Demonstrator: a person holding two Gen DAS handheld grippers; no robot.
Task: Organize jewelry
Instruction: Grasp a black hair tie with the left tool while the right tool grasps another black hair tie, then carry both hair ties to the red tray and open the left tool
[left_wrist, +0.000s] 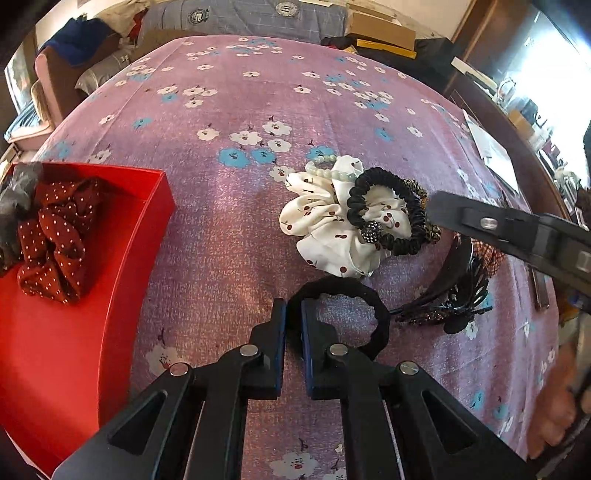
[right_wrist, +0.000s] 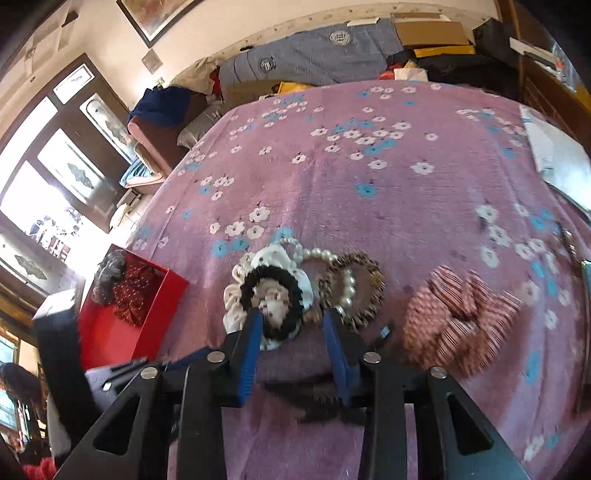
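Observation:
In the left wrist view my left gripper (left_wrist: 293, 314) is shut on a plain black hair tie (left_wrist: 382, 321), which lies in a loop on the purple flowered cloth (left_wrist: 240, 229). Beyond it sits a white cherry-print scrunchie (left_wrist: 321, 229) with a black satin hair tie (left_wrist: 384, 210) on top. A red box (left_wrist: 122, 295) at the left holds a dark red dotted scrunchie (left_wrist: 55, 240). In the blurred right wrist view my right gripper (right_wrist: 293, 321) is open over the black satin hair tie (right_wrist: 273, 291). Its left fingertip overlaps the tie's rim.
A pearl bracelet (right_wrist: 347, 280), a leopard scrunchie (right_wrist: 365, 291) and a red striped scrunchie (right_wrist: 458, 317) lie right of the pile. A black comb headband (left_wrist: 458, 295) lies near the plain tie. Papers (right_wrist: 554, 155) rest at the cloth's right edge. A grey scrunchie (left_wrist: 18, 199) is in the box.

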